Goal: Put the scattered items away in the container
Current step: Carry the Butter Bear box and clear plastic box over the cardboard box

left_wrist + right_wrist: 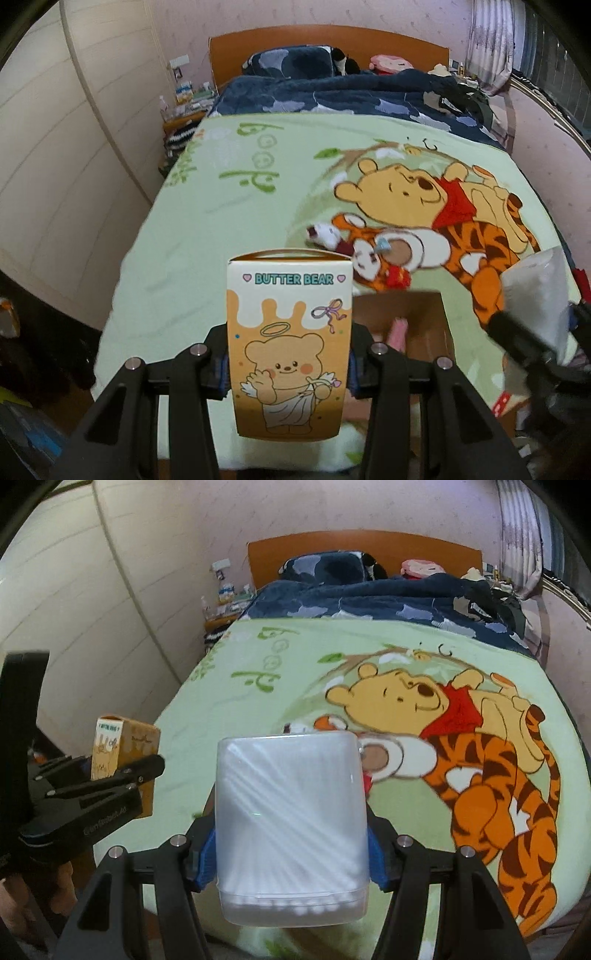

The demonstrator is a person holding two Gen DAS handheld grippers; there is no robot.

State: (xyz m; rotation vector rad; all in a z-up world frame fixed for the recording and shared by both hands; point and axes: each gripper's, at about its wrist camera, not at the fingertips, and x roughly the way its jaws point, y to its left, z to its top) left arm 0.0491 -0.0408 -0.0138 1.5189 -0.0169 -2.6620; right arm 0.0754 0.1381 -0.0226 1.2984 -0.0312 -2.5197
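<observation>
Grippers both carry loads: left gripper (290,369) pinches the Butter Bear box (289,343) at frame centre, right gripper (291,853) clamps the cotton swab case (291,827) mid-frame; cardboard container (430,332) sits lower right on the bed (229,221).

Both tongs (289,369) (291,849) clamped, loaded.
</observation>
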